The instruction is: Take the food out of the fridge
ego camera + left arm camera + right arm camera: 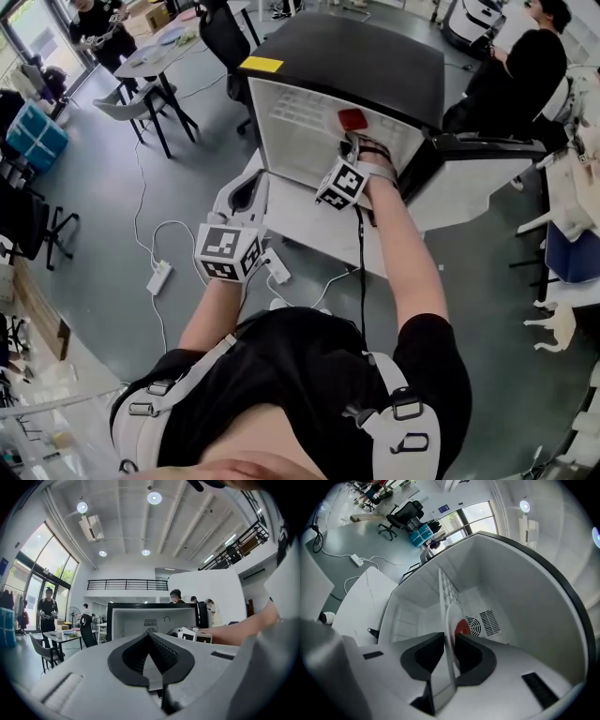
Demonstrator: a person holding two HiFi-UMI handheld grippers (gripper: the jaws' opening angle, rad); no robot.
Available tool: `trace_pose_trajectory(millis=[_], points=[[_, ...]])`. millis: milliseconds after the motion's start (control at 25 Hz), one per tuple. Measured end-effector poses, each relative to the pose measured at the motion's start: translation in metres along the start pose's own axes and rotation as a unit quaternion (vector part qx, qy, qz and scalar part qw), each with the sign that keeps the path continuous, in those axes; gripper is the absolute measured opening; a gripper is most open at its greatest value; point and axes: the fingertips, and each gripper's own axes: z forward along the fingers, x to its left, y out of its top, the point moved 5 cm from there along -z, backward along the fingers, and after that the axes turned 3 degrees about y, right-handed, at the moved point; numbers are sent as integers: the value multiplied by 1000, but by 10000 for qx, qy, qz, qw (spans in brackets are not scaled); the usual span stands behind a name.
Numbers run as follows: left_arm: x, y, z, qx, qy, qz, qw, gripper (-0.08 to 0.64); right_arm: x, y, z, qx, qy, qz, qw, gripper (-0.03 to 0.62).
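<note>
Food (352, 119), a red lump, sits on a white plate (449, 616) on the wire shelf (446, 588) inside the open fridge (375, 66). The right gripper (354, 141) reaches into the cavity. Its jaws stand narrow and, as near as I can tell from this angle, are closed on the plate's near rim, with the food just beyond them.

What worries me is that thin edge hold. A plate carried by one rim will want to droop at the far side, and I'd expect a rounded lump to roll or slide off before it clears the fridge. The shelf edge runs very close to the jaws too. If a wire is caught in the pinch with the rim, pulling back would drag or rattle the shelf rather than free the plate.

The left gripper (246, 192) is held low over the surface (309, 230) in front of the fridge, jaws together and empty, so nothing is under the plate if it tips.
</note>
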Motion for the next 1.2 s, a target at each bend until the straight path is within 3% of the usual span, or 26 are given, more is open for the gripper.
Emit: trace_pose_trajectory(millis=[280, 560, 840, 1080, 1200], points=[[-2, -1, 1, 24, -118, 19, 9999, -2, 2, 6, -13, -10, -10, -410, 9992, 40], [-8, -2, 5, 28, -262, -6, 9997, -2, 4, 14, -42, -483, -338, -802, 9950, 19], [-12, -1, 8, 27, -323, -12, 9995, -2, 18, 8, -59, -653, -512, -1566, 9842, 18], [-10, 1, 8, 0, -287, -65, 9996, -2, 21, 8, -87, -885, -403, -1622, 9819, 18], [-11, 0, 8, 9, -290, -97, 9995, -2, 17, 9, -108, -994, -564, -1753, 9779, 18]])
